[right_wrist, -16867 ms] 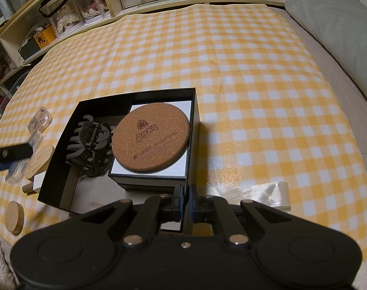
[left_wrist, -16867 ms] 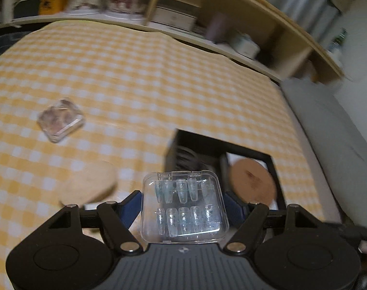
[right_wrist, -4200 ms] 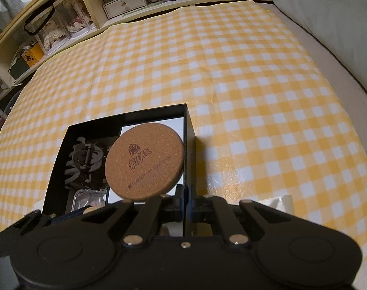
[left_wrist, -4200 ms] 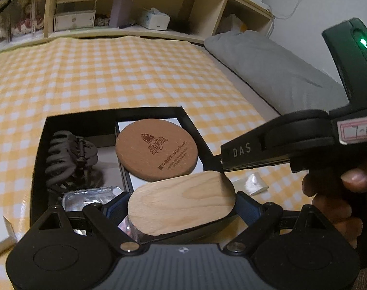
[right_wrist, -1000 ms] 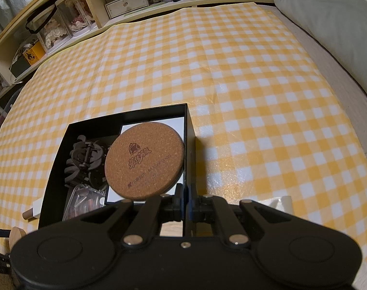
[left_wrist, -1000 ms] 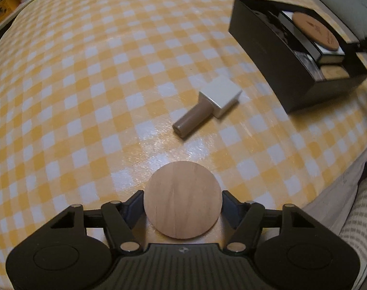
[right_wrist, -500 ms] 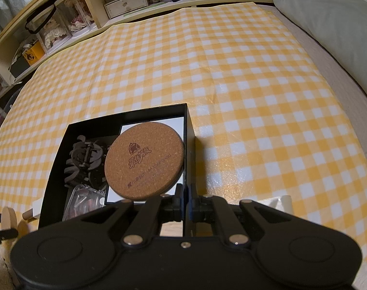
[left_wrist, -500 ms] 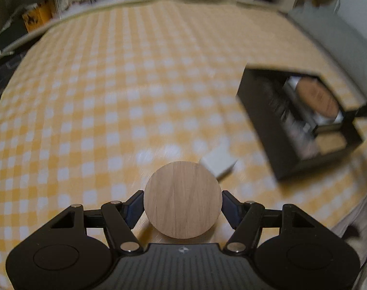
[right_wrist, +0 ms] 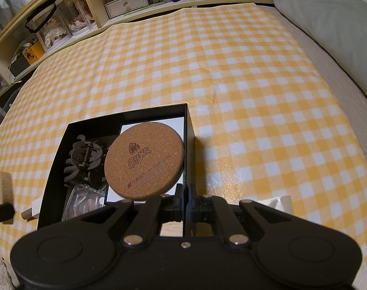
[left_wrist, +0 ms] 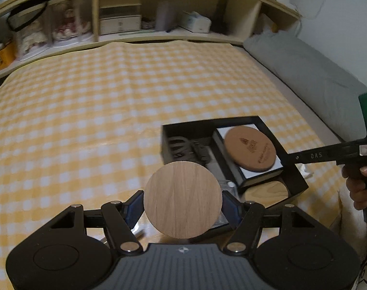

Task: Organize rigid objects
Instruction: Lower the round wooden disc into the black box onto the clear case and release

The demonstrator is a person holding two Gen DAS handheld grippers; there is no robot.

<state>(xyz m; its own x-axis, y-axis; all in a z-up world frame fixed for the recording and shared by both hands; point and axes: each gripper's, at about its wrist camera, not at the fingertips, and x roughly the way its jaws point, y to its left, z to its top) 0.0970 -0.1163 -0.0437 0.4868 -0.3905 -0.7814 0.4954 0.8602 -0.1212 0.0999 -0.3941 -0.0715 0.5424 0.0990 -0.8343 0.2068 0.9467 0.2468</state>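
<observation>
The round pale-wood disc (left_wrist: 183, 200) sits clamped edge to edge between the 2 blue-padded fingers of the left gripper (left_wrist: 183, 201), its flat grained face turned toward the camera and its lower rim close to the gripper body, clear of the yellow-and-white checked cloth (left_wrist: 91, 111) below. From that gripper, the open black rectangular box (left_wrist: 293, 169) lies toward 1 o'clock, near but not yet under the disc; the box's long axis runs roughly from 10 o'clock to 4 o'clock in the left wrist view. Inside it a round cork coaster with a printed logo (left_wrist: 250, 151) rests on a white-topped inner box at the far right, a dark claw hair clip (right_wrist: 85, 160) fills the far left compartment, a clear plastic case (right_wrist: 83, 200) lies nearer on that side, and another pale wooden piece (left_wrist: 265, 191) shows in the near right corner. The left hand is the one bearing the load, so it is the one placed to deliver, and I judge the coming move to be a short carry toward 1 o'clock, then a lowering into whatever floor remains free, which looks tight. The right gripper (right_wrist: 185, 201) has its jaws pressed together on the box's right wall (right_wrist: 189, 159), pinning it in place; its hand (left_wrist: 357, 183) shows at 3 o'clock in the left view. A small white block on a wooden peg (right_wrist: 30, 209) lies on the cloth just outside the box's left wall.
</observation>
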